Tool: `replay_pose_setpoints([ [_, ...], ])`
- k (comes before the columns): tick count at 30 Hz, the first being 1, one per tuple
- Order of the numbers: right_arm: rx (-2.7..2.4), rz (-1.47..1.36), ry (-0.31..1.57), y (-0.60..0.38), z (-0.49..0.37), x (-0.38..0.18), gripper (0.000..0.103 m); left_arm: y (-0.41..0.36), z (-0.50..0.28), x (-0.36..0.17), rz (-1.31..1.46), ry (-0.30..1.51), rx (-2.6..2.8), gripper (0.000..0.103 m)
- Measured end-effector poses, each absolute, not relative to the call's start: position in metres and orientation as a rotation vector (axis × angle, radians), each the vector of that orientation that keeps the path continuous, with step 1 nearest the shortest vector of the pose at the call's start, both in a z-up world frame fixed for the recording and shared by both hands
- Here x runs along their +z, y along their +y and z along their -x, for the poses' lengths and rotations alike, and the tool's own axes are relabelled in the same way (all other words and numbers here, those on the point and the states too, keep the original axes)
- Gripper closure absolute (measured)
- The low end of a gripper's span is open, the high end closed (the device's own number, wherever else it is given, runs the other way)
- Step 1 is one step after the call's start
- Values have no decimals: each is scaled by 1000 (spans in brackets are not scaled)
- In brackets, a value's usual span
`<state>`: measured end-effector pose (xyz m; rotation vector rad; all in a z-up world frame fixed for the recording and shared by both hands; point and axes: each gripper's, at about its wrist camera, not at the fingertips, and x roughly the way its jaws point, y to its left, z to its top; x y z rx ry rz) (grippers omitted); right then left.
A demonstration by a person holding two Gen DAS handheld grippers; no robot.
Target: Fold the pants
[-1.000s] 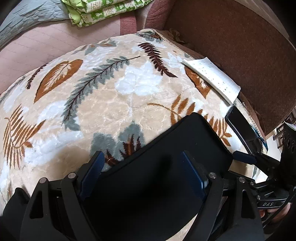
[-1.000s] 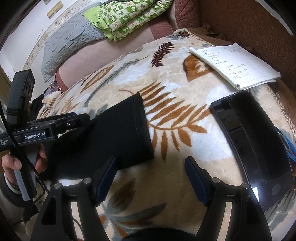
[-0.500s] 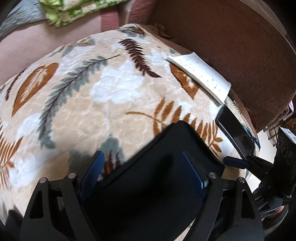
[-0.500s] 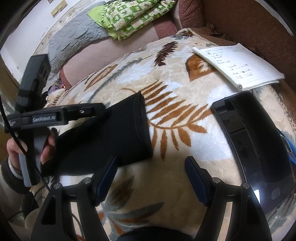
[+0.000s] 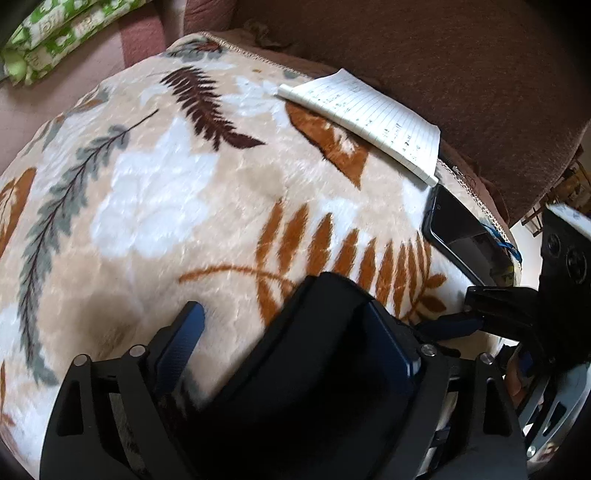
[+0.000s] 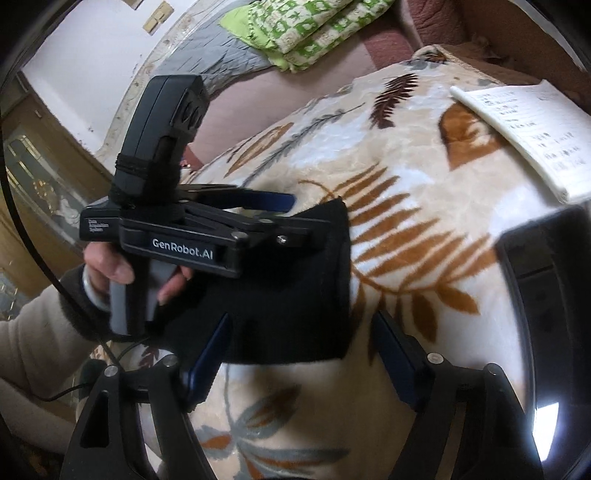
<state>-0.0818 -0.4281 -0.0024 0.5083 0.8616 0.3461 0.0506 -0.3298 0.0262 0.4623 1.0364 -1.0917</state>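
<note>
Both grippers work at the hem end of the black pants [image 6: 295, 295], which lie on the leaf-patterned blanket [image 5: 177, 192]. Left gripper [image 5: 295, 350] has its fingers spread wide; the fabric runs up over its right finger [image 5: 391, 347], while the other finger stands bare over the blanket, so it seems to be lifting the cloth on one finger, not pinching it. Right gripper [image 6: 303, 354] is also spread, its fingers poised either side of the hem's near edge, likely ready to take a corner for the fold. Beyond the pants lies a lined notebook [image 5: 369, 122], and beside it a dark tablet [image 6: 546, 295] at the blanket's edge. Behind the blanket are a brown upholstered sofa back [image 5: 443, 74] and a green patterned quilt [image 6: 303, 29].
</note>
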Motion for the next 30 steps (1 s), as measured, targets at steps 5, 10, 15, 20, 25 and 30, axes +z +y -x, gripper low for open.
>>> replay_pose_setpoints([
  [5,344,-528,878,-436,70,-10,83,-327,-43,28,-473,966,-1125,32],
  [10,335,-533,845,-426,80,8,91,-322,-30,50,-467,929,-1171,91],
  [15,375,-494,749,-401,96,58,91,-284,-33,93,-389,873,-1121,94],
  [20,456,-408,694,-350,88,96,92,-201,-58,129,-209,910,-984,88],
  [25,526,-392,759,-292,59,80,91,-112,-67,121,-71,947,-840,52],
  [30,596,-342,863,-226,34,41,91,-63,-62,98,-32,988,-732,52],
])
